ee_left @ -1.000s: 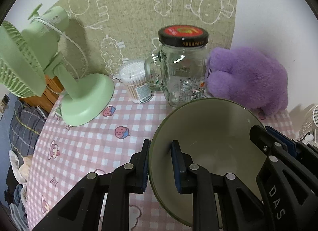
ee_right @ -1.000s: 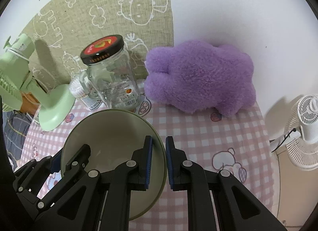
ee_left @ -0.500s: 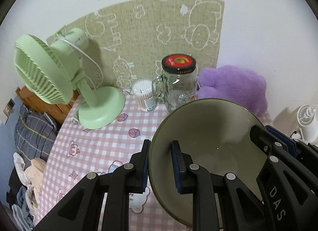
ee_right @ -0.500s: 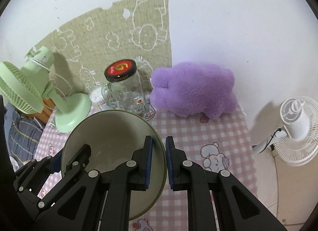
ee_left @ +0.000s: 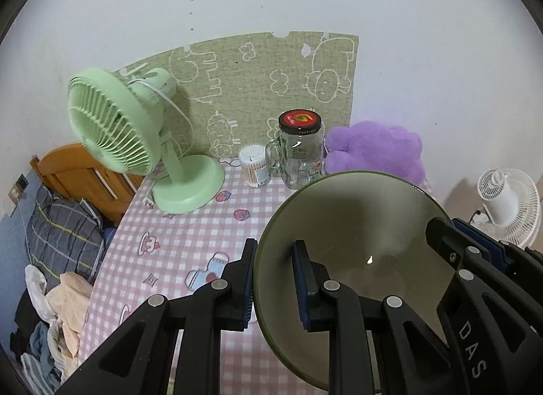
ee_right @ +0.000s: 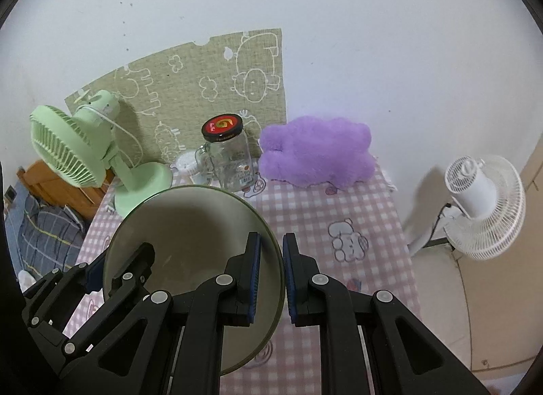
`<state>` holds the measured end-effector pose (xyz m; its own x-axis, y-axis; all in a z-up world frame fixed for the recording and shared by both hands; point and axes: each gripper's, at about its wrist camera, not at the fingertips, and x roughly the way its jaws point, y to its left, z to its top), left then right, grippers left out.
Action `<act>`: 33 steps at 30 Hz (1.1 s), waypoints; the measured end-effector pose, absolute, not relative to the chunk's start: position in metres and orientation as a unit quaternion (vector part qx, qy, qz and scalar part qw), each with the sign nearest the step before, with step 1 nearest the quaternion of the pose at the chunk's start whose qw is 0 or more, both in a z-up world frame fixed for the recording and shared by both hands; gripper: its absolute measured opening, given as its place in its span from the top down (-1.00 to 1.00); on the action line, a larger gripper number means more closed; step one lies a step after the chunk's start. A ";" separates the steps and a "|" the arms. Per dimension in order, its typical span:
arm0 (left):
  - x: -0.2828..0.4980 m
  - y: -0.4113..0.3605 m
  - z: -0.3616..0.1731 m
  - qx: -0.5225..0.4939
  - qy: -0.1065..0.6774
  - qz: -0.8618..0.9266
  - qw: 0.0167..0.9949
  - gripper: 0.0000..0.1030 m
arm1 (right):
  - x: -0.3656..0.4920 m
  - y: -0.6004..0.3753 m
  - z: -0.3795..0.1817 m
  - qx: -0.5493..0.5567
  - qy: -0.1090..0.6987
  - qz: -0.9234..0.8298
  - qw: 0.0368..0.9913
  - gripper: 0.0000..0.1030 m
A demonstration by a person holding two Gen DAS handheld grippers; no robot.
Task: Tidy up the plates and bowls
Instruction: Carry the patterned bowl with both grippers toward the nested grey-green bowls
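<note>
An olive-green bowl is held up above the pink checked table by both grippers. My left gripper is shut on the bowl's left rim. My right gripper is shut on the bowl's right rim; it also shows at the right of the left wrist view. The bowl looks empty inside. The left gripper shows at the lower left of the right wrist view.
At the back of the table stand a green desk fan, a cotton-swab tub, a glass jar with a red lid and a purple plush toy. A white fan stands on the floor to the right. Clothes and a wooden bed frame lie left.
Both grippers have risen and drawn back with the bowl. The table objects look smaller and farther away, and more of the wall and room shows.
</note>
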<state>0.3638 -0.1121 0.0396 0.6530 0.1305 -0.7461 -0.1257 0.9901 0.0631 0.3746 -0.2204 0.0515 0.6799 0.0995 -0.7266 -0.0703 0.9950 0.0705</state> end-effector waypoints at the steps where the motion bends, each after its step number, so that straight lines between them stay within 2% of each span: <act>1: 0.358 -0.110 0.041 0.002 0.409 0.069 0.910 0.65 | 0.368 -0.218 0.053 0.016 0.396 0.045 0.917 0.67; 17: 0.267 -0.091 0.057 0.007 0.391 0.015 0.920 0.64 | 0.264 -0.198 0.069 0.021 0.380 -0.004 0.925 0.67; 33: 0.193 -0.110 0.030 0.014 0.420 -0.029 0.907 0.63 | 0.176 -0.215 0.044 0.019 0.407 -0.049 0.912 0.67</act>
